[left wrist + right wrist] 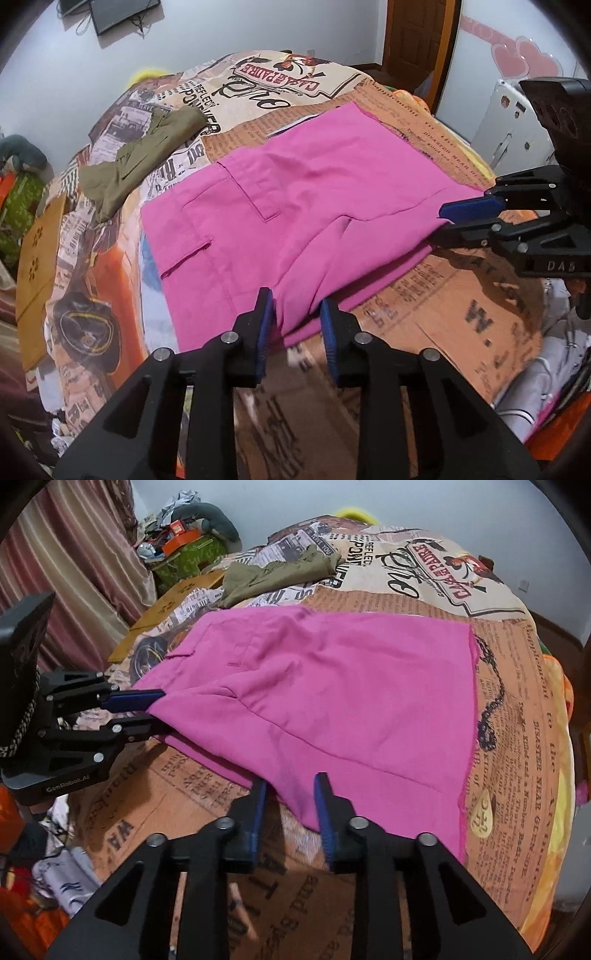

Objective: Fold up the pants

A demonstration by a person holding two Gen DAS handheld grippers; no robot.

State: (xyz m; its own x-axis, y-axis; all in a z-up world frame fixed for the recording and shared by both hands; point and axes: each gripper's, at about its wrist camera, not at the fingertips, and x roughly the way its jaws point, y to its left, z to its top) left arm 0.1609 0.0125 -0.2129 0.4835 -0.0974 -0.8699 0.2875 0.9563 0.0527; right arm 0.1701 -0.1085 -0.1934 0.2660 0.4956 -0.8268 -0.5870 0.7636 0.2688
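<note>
The pink pants [295, 206] lie folded on the bed, also in the right wrist view [332, 686]. My left gripper [295, 306] is open, its blue pads either side of the near pink edge. It shows at the left of the right wrist view [162, 710], jaws apart around the fabric's corner. My right gripper [290, 786] is open too, straddling the near edge of the pants. It appears at the right of the left wrist view [441, 225], at the fabric's right corner.
The bed has a newspaper-print cover [461, 288]. Olive green pants [140, 155] lie folded at the far side, also in the right wrist view [273, 574]. A cardboard box [37, 258] sits at the left bed edge. Clutter lies on the floor [62, 871].
</note>
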